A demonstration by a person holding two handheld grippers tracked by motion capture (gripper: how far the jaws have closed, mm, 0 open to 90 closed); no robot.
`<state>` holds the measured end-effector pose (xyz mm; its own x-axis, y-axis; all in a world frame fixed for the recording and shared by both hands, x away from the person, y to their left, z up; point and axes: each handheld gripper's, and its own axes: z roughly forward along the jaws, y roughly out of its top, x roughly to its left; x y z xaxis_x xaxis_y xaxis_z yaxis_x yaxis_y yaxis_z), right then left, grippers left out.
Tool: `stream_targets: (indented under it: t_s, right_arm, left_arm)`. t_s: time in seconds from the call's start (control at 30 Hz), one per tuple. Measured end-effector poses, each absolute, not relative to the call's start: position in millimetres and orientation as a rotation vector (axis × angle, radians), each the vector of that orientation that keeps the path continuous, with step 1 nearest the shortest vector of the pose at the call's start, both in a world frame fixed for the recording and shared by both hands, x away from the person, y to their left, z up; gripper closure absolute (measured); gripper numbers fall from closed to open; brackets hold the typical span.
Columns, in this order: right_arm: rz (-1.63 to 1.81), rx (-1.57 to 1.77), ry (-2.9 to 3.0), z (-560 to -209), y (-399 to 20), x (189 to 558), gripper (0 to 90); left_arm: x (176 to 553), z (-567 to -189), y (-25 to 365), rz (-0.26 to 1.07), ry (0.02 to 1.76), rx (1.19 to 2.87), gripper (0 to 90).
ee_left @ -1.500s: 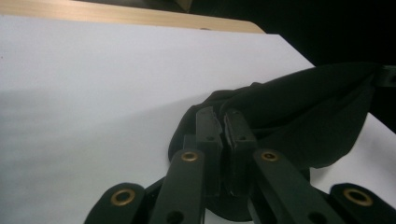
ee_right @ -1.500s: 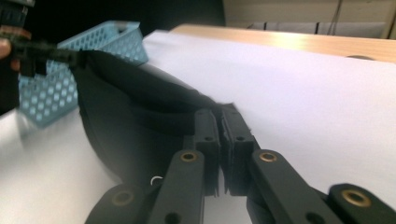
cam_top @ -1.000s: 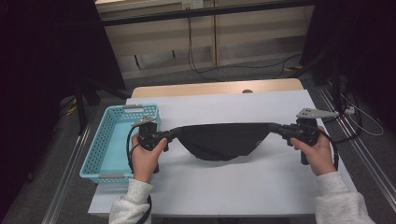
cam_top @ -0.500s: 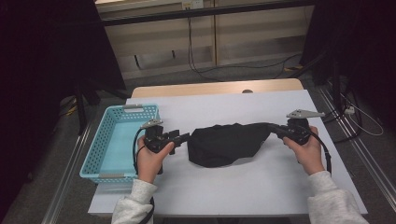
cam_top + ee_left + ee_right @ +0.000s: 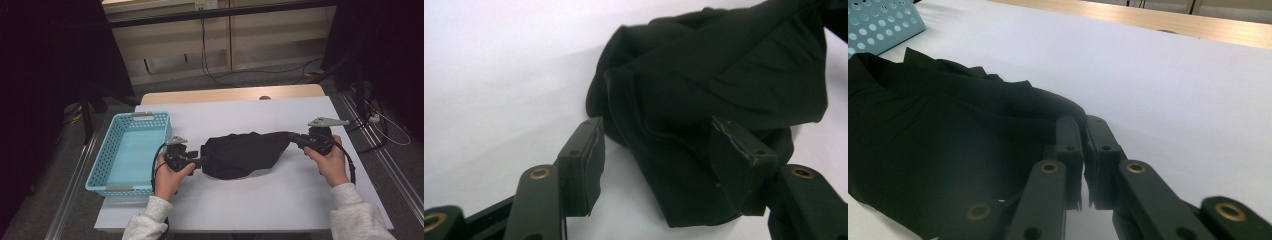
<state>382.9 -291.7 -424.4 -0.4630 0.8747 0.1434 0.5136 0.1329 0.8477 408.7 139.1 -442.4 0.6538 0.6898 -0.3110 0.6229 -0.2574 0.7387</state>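
The left tongs have just been opening and stand spread around the near-left edge of the black cloth, heaped mid-desk, not pressing it, so they should bite a fresh fold before lifting. The right tongs are clamped on its right corner. The blue basket at left and the white desk leave the way unblocked.

High view looks down from above; both gripper views sit close, sharing the black cloth.
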Motion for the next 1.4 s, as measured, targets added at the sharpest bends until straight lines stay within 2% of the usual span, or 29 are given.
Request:
stream_targets:
  t_s: [0.17, 0.6, 0.8, 0.97, 1.3, 1.4]
  right_arm:
    - [1.276, 1.343, 2.024, -424.5, -293.0, 383.0, 86.2]
    - [1.317, 1.356, 1.996, -420.0, -303.4, 379.9, 86.3]
    - [1.341, 1.369, 1.982, -417.6, -311.7, 377.0, 86.3]
    - [1.387, 1.322, 2.023, -413.7, -306.6, 378.0, 86.4]
    - [1.346, 1.341, 2.062, -432.7, -280.3, 405.5, 85.7]
    - [1.329, 1.322, 2.085, -439.1, -275.7, 409.4, 79.8]
  left_arm:
    - [409.6, -450.9, 133.3, 0.046, 1.011, 1.997, 46.7]
    - [403.4, -439.7, 125.8, -0.009, 0.976, 1.997, 84.9]
    - [404.1, -416.8, 139.5, 0.006, 0.974, 1.905, 86.6]
    - [407.2, -400.9, 163.9, 0.053, 1.044, 1.791, 86.7]
    - [415.2, -415.5, 163.1, 0.091, 1.159, 1.831, 86.7]
    - [415.8, -415.8, 164.3, 0.094, 1.162, 1.837, 86.6]
